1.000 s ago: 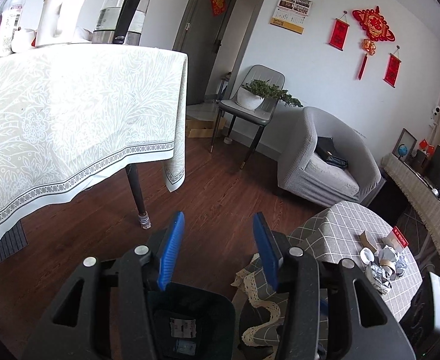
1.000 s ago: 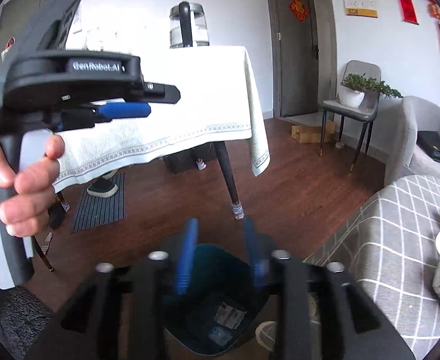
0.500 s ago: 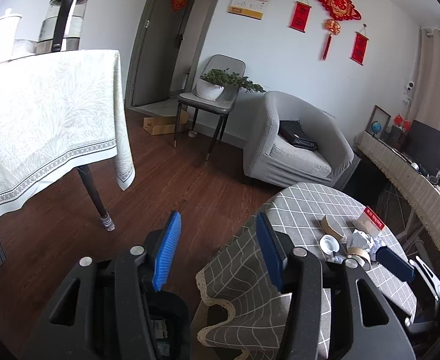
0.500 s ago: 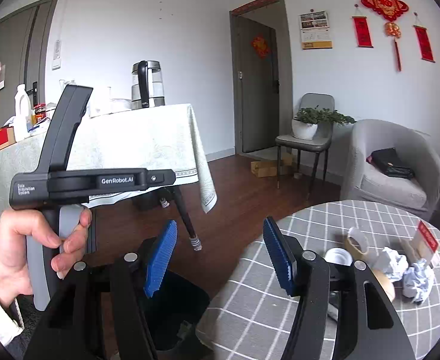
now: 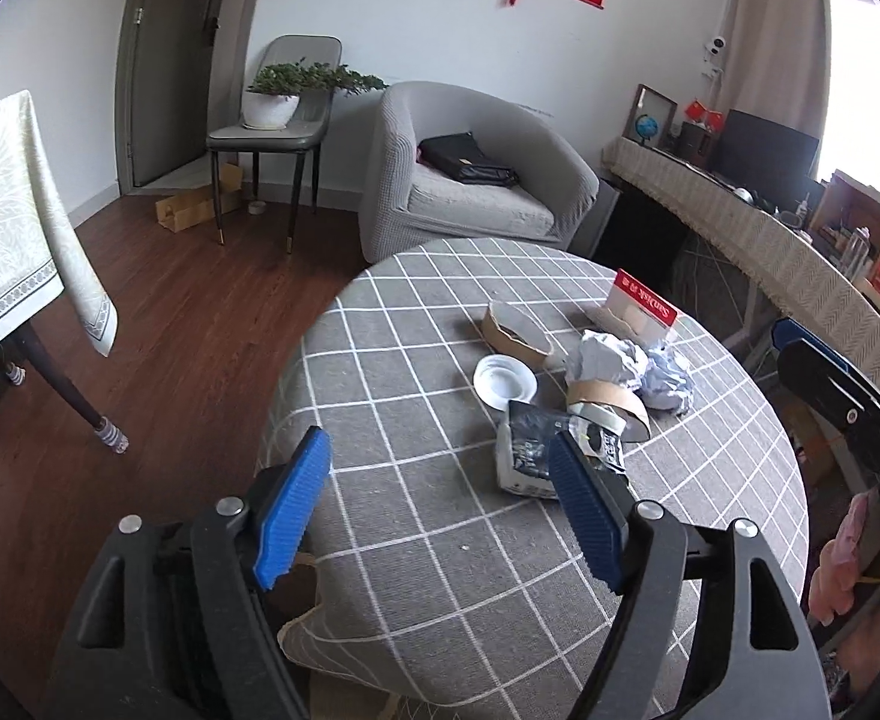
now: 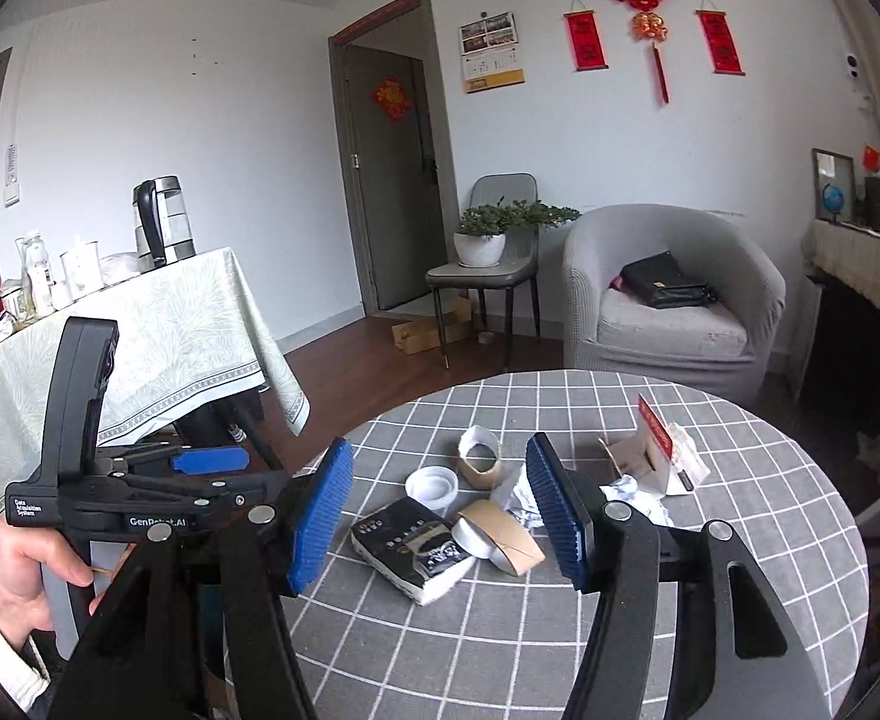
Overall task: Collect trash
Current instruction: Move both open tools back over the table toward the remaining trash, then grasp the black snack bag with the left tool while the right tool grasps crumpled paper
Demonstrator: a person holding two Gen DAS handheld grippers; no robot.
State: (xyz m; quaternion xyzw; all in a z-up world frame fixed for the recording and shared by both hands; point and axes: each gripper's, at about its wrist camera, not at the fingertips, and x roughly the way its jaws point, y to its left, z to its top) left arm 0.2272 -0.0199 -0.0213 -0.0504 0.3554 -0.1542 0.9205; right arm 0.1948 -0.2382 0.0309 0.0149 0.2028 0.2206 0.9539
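Observation:
Trash lies on a round table with a grey checked cloth (image 5: pixel 416 360) (image 6: pixel 739 540): a black-and-white packet (image 5: pixel 526 450) (image 6: pixel 413 546), a white lid (image 5: pixel 504 381) (image 6: pixel 432 484), cardboard tape rolls (image 5: pixel 604 402) (image 6: pixel 499 534), crumpled paper (image 5: pixel 607 357) (image 6: pixel 517 495) and a red-and-white box (image 5: pixel 643 303) (image 6: pixel 655 444). My left gripper (image 5: pixel 440 510) is open and empty over the table's near edge. My right gripper (image 6: pixel 440 510) is open and empty above the packet. The left gripper also shows at the left of the right wrist view (image 6: pixel 140 504).
A grey armchair (image 5: pixel 469 180) with a black bag stands behind the table. A chair with a potted plant (image 5: pixel 278 102) stands by the door. A cloth-covered table (image 6: pixel 140 324) with a kettle is at the left. A long sideboard (image 5: pixel 769 240) runs along the right.
Both grippers swung up and to the right, from over the dark bin on the floor to over the round table. The right gripper's jaws went from narrow to wide open.

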